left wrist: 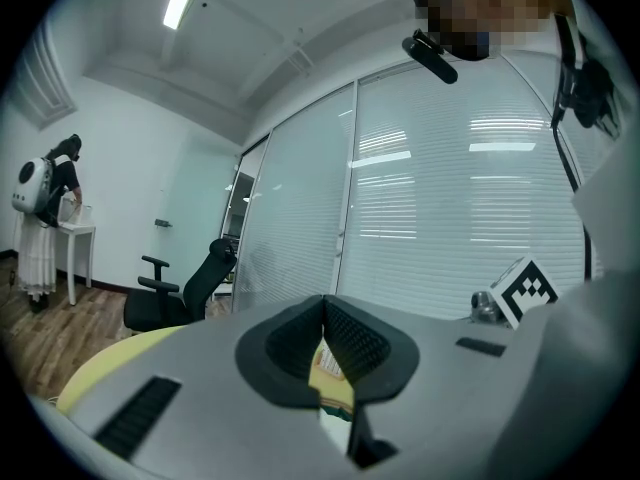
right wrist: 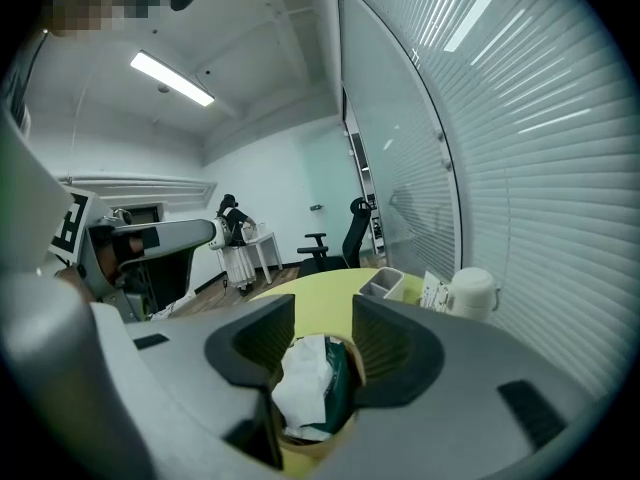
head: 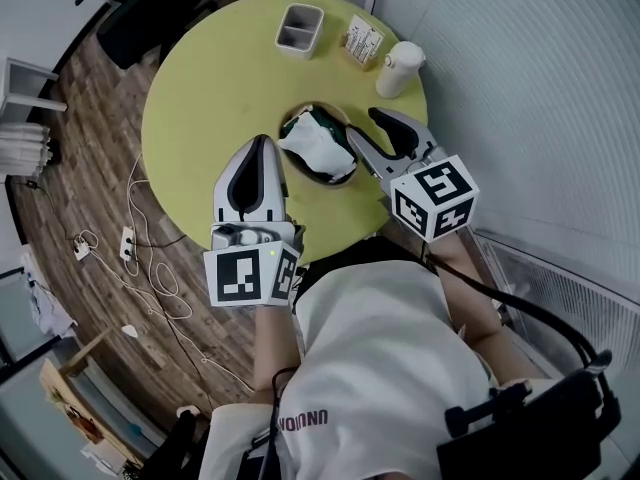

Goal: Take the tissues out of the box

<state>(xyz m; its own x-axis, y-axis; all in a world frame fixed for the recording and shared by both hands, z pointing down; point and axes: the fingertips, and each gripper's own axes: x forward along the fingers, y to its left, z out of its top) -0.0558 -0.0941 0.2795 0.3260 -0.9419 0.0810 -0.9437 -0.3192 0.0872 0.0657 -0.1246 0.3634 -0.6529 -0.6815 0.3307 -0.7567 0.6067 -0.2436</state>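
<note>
The tissue box (head: 322, 148) sits near the middle of the round yellow table (head: 200, 98): a green pack with a crumpled white tissue (head: 308, 146) sticking out of it. My right gripper (head: 362, 125) hovers at the box's right edge with its jaws apart. In the right gripper view the tissue (right wrist: 300, 376) shows beyond the open right gripper (right wrist: 322, 310), with nothing pressed between the pads. My left gripper (head: 262, 144) is just left of the box, pointing across the table. In its own view the left gripper (left wrist: 323, 304) has its tips together and holds nothing.
At the table's far side stand a grey two-compartment tray (head: 299, 28), a small printed pack (head: 361, 41) and a white lidded jar (head: 398, 68). A black office chair (head: 150, 13) stands beyond the table. Cables (head: 150, 258) lie on the wood floor at left.
</note>
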